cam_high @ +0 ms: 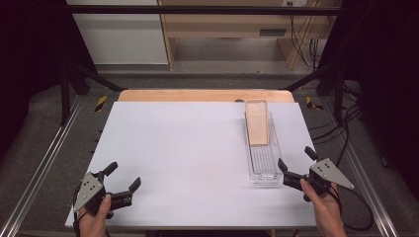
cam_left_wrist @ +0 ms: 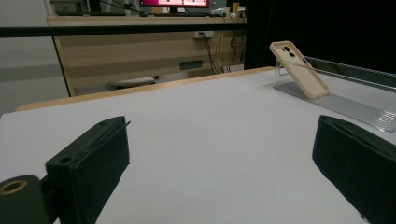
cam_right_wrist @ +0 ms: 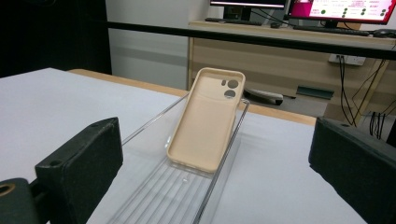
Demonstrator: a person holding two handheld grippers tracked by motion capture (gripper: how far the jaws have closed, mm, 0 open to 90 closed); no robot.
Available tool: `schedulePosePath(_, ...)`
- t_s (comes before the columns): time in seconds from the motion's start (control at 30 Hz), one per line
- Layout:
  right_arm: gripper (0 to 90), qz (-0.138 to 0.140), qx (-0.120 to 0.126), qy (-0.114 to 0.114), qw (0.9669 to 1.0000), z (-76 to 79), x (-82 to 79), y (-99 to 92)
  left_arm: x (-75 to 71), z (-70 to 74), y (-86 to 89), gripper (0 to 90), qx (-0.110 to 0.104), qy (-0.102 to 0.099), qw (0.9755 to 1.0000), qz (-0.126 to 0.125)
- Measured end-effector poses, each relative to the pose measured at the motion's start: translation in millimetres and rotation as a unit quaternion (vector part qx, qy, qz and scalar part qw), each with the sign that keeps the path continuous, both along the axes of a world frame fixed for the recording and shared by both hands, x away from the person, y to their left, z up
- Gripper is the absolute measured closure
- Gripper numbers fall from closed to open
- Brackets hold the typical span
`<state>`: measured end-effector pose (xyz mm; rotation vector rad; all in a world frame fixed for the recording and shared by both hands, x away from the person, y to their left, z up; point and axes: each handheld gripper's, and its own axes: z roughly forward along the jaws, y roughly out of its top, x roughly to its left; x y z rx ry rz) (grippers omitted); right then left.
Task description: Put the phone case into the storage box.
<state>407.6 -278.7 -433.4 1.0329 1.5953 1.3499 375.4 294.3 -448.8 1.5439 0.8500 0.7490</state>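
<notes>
Phone case (cam_high: 257,122), beige, leans tilted in the far end of a clear plastic tray (cam_high: 262,168) on the right side of the white tabletop (cam_high: 188,153). Nearest, the left hand-held gripper (cam_high: 124,180) sits at the front left corner, jaws spread wide and empty. The right hand-held gripper (cam_high: 296,161), also wide and empty, sits just beside the tray's near end. Beyond stands a wooden desk (cam_high: 227,24).

One phone case (cam_high: 257,129), one clear tray (cam_high: 267,168), two grippers (cam_high: 118,183) (cam_high: 295,165).
</notes>
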Motion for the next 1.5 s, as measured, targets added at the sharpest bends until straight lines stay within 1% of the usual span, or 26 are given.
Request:
schedulePosePath(0.33, 4.9, 0.005, -0.003, 0.006, 1.0000, -10.8, -5.8, -3.7, -0.2, 0.1, -0.8, 3.5, -0.001, 0.000, 1.0000, -0.003)
schedulePosePath(0.57, 3.8, 0.007, 0.003, 0.008, 0.9999, -18.9, -7.9, -6.6, -0.4, 0.1, -1.2, 3.5, 0.000, -0.001, 1.0000, -0.005)
schedulePosePath(0.87, 2.9, 0.012, 0.006, 0.001, 0.9999, -24.5, -10.7, -7.9, -0.5, 0.0, -1.7, 3.5, 0.000, -0.001, 1.0000, -0.006)
schedulePosePath(1.33, 2.4, 0.019, 0.007, -0.013, 0.9997, -31.8, -12.0, -3.5, -0.5, 0.0, -2.0, 3.5, 0.000, -0.001, 1.0000, -0.006)
schedulePosePath(1.5, 2.3, 0.023, 0.011, -0.013, 0.9996, -34.6, -11.6, -2.0, -0.5, -0.1, -3.1, 3.5, 0.000, -0.002, 1.0000, -0.009)
